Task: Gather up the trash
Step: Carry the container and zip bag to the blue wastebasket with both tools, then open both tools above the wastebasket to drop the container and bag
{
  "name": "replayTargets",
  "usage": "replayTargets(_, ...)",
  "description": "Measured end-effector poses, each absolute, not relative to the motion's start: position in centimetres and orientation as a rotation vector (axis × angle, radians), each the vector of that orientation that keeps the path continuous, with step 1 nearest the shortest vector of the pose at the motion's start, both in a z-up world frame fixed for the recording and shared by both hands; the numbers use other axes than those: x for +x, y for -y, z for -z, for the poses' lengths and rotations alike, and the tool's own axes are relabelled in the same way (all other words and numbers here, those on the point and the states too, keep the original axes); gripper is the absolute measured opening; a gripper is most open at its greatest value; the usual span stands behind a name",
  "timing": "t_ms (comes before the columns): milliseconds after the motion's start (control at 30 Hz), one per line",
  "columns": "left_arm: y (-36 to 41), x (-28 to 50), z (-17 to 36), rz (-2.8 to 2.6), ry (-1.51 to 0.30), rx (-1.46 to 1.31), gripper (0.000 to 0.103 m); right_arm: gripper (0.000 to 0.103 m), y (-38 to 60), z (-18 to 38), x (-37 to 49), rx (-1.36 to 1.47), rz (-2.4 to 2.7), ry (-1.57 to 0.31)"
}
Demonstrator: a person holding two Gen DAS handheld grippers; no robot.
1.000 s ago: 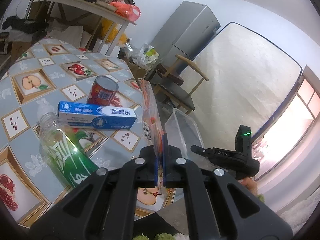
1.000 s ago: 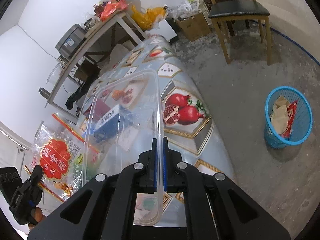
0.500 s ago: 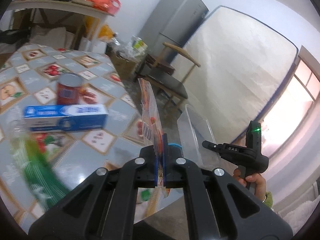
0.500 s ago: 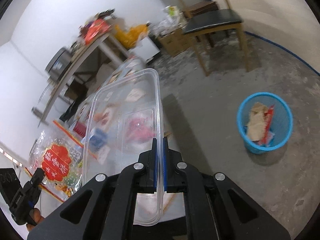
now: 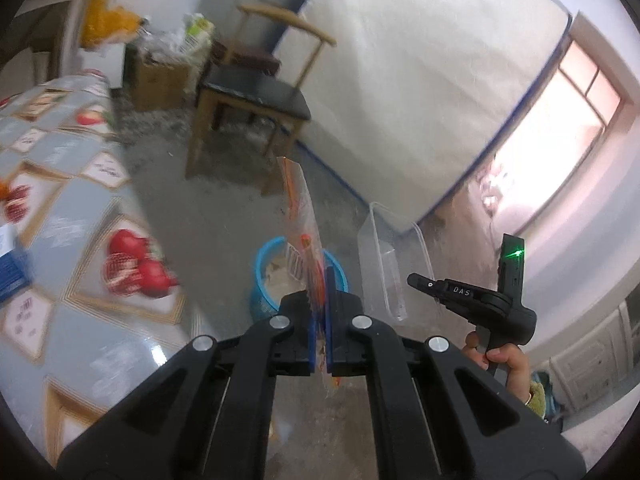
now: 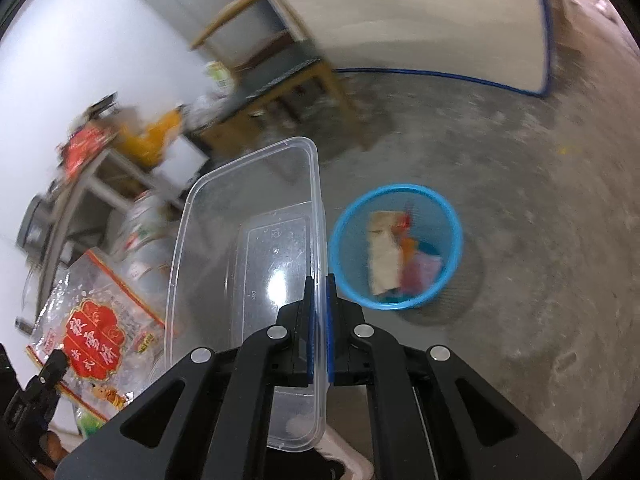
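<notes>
Blue bin (image 6: 396, 248) holds scraps — clear tub (image 6: 244, 264) empty, jaws clamped.

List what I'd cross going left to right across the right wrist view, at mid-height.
Snack bag with red label → clear plastic container, clamped at its rim by the right gripper → blue trash basket → bare concrete floor.

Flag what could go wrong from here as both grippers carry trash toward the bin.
1. The left gripper pinches the snack bag only at its bottom edge; the tall, limp bag could flop and land beside the blue basket.
2. The right gripper holds the clear container by one thin wall; it may slip or twist.
3. The basket already holds wrappers, and the wide container might catch on its rim.
</notes>
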State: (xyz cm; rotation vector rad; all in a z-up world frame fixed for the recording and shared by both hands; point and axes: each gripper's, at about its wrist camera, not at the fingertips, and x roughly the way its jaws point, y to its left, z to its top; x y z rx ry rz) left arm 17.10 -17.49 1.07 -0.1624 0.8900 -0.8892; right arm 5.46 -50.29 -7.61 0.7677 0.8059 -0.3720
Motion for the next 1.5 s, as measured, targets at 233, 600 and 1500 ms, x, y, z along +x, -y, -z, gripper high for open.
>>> replayTargets(233, 26.9, 19.7, 3.2, 0.907, -1.050, -0.069, 0.002, 0.004, 55.8, 14.0, 5.6, 0.827, 0.513, -0.885)
replayTargets(600, 39.1, 25.6, 10.2, 0.845, -1.204, 0.103, 0.002, 0.006, 61.1, 22.9, 10.4, 0.849, 0.690, -0.993)
replayTargets(1500, 32.3, 22.5, 1.5, 0.850, -0.997, 0.011, 0.074, 0.064, 58.6, 19.2, 7.4, 0.757, 0.624, -0.903)
